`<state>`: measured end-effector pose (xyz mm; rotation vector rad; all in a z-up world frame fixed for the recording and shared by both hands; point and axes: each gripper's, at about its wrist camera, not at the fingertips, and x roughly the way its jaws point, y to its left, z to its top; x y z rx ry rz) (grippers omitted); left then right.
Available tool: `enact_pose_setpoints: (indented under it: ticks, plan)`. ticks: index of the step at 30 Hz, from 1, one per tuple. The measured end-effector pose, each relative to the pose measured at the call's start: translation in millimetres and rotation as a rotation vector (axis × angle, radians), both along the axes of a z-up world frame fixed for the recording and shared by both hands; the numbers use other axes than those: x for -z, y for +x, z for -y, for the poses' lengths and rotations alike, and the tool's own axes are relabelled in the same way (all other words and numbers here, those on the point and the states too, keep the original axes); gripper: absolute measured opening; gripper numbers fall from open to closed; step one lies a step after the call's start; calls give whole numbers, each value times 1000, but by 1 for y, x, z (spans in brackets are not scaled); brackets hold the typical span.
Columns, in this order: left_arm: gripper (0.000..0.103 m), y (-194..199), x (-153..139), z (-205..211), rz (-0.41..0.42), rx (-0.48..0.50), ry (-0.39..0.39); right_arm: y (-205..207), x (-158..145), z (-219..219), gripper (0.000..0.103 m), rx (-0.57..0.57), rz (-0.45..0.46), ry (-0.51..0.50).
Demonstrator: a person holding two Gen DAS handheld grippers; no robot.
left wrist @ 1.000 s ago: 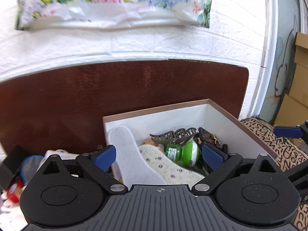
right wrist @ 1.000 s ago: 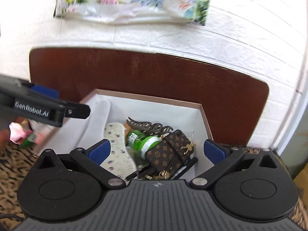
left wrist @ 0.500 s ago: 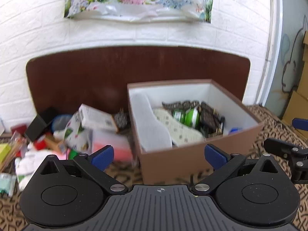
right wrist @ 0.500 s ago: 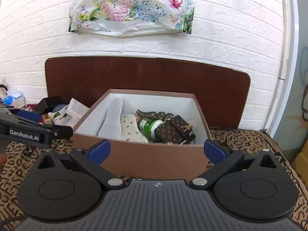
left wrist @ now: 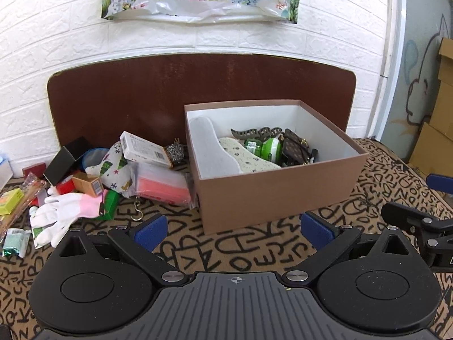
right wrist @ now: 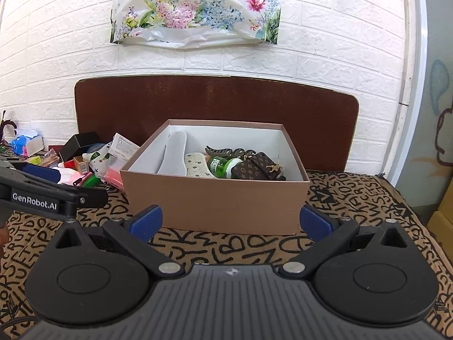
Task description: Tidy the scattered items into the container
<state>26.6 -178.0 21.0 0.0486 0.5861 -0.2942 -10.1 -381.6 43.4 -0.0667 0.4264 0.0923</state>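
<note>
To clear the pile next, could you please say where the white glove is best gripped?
Grip the white glove at its pink cuff from above: it lies flat on the cloth, and the cuff is its bunched, thicker end, nearest the open left gripper.

One box — two insoles.

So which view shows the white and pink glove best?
The left wrist view. There the white and pink glove lies in plain sight at the near edge of the clutter left of the brown box, fingers and pink cuff visible. In the right wrist view the left gripper covers most of it; only a pale patch shows.
</note>
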Motion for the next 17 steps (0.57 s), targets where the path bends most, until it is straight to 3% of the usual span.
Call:
enact_pose_setpoints:
  ticks: [17]
  plan:
    - [103, -10, 3, 8, -15, 38, 7, -10, -1, 0, 102, 10, 7, 6]
